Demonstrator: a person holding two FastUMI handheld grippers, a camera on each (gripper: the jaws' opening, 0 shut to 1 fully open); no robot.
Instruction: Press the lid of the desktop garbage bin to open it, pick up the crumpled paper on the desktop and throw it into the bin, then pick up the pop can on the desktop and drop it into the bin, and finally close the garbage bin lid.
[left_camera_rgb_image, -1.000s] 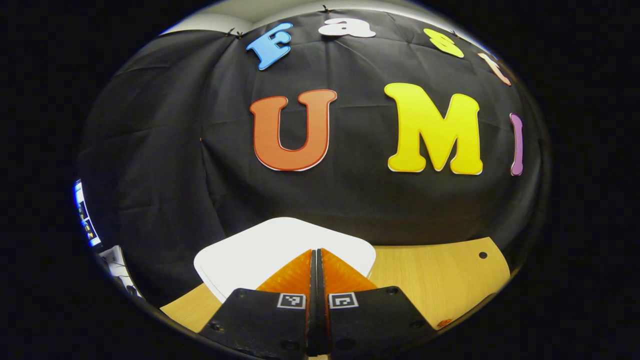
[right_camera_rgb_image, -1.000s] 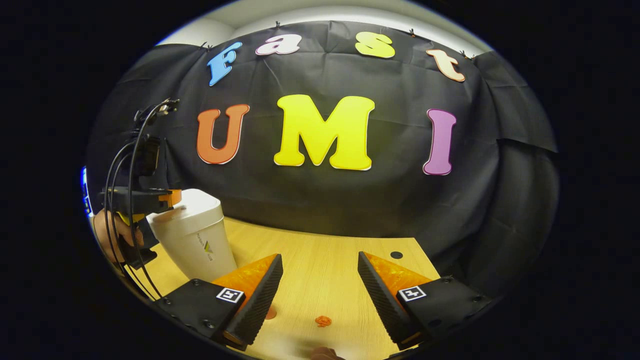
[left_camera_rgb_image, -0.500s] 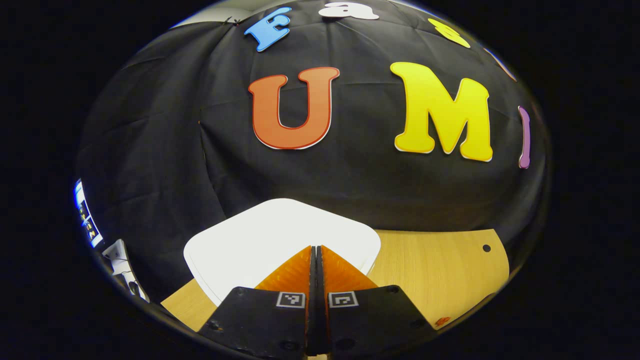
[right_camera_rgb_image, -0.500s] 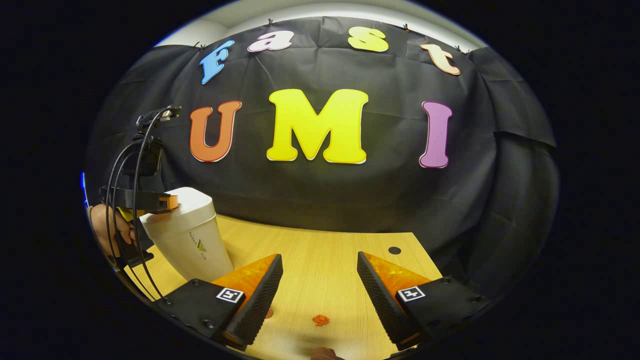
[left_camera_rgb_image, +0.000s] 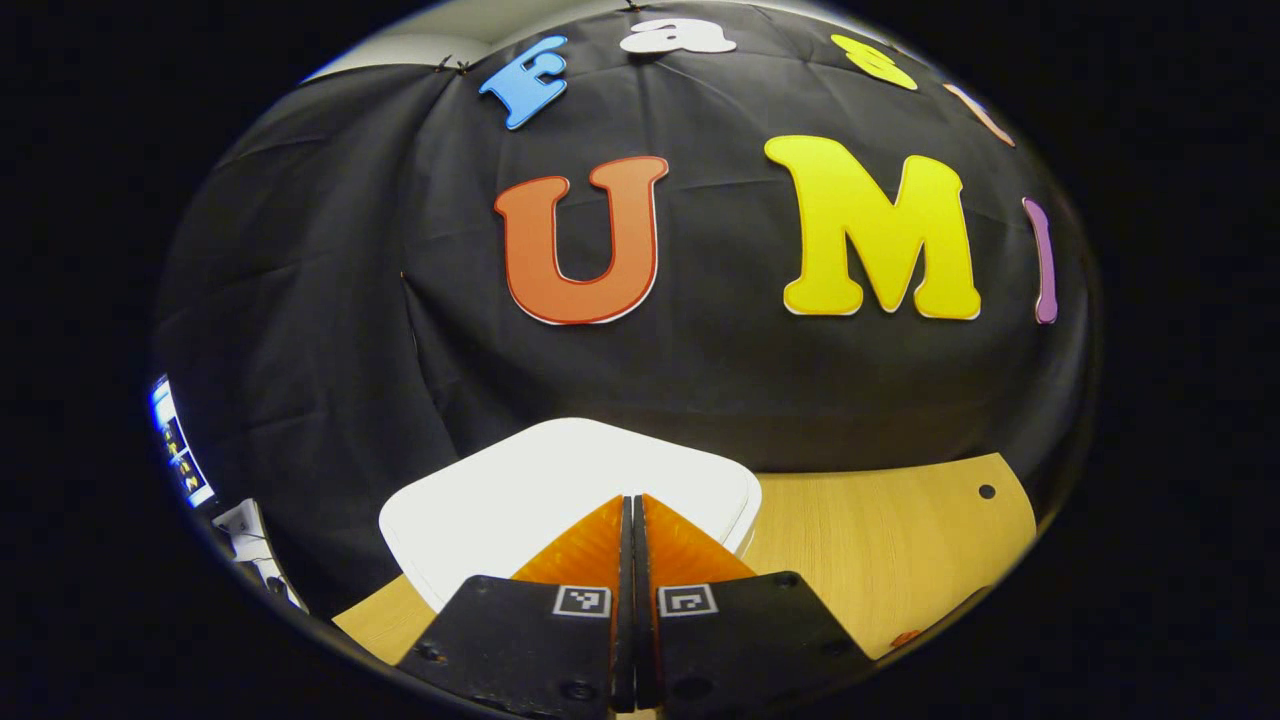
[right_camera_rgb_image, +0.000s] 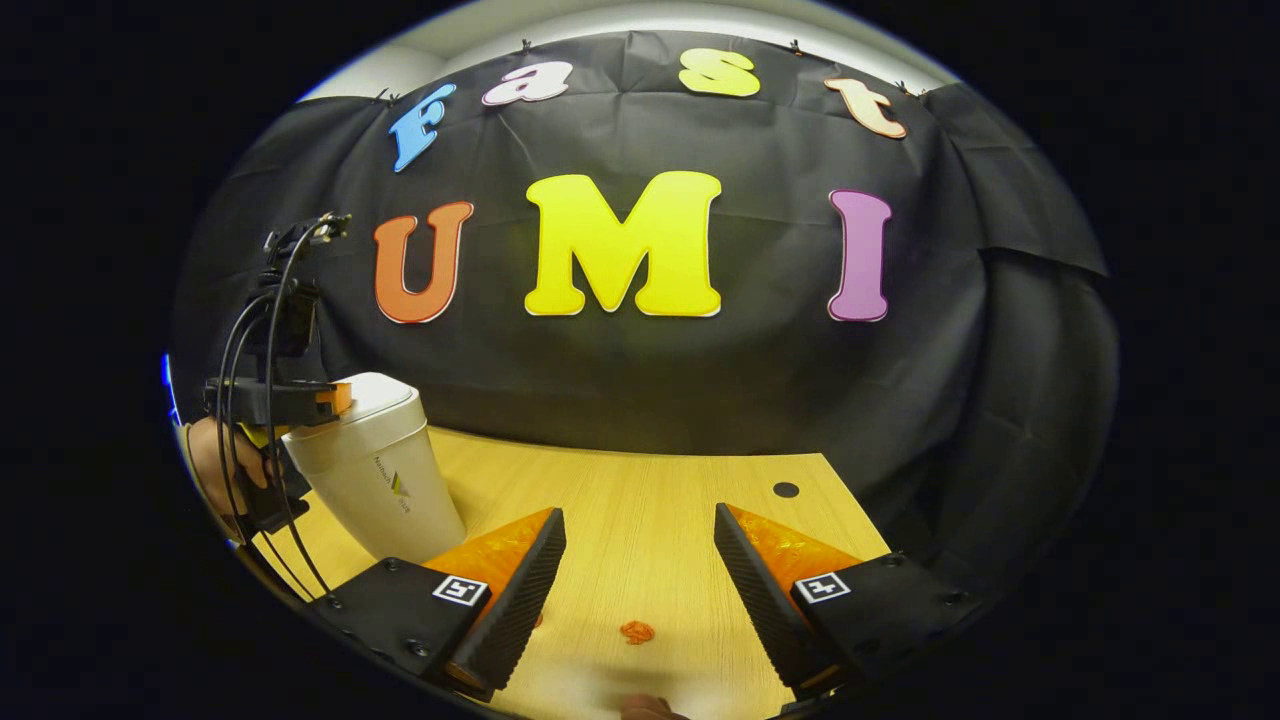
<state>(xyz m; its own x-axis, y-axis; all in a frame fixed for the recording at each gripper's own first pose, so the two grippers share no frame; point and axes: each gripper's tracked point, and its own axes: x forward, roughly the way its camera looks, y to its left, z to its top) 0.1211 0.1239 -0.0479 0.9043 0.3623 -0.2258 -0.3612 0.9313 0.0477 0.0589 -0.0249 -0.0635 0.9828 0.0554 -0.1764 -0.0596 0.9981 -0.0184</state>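
White plastic dominates the left gripper view, where the closed lid (left_camera_rgb_image: 520, 490) of the desktop garbage bin (right_camera_rgb_image: 370, 470) lies directly under the left gripper (left_camera_rgb_image: 633, 505), whose two fingers are pressed together with nothing between them, their tips over the lid's near half. Whether the tips actually touch the lid cannot be told from this angle. Seen from the right gripper view, the bin stands upright at the left end of the light wooden desk (right_camera_rgb_image: 650, 520), tapering toward its base, a small logo on its side. The left gripper (right_camera_rgb_image: 325, 400) reaches in level over the lid's left edge, held by a hand (right_camera_rgb_image: 222, 462) with black cables (right_camera_rgb_image: 245, 350) looping up behind it. The right gripper (right_camera_rgb_image: 640, 535) hovers low over the desk, well to the right of the bin, its fingers spread wide apart and empty. Between them on the wood sits a small reddish mark (right_camera_rgb_image: 636, 631). A round hole (right_camera_rgb_image: 786, 489) shows near the desk's far right corner.
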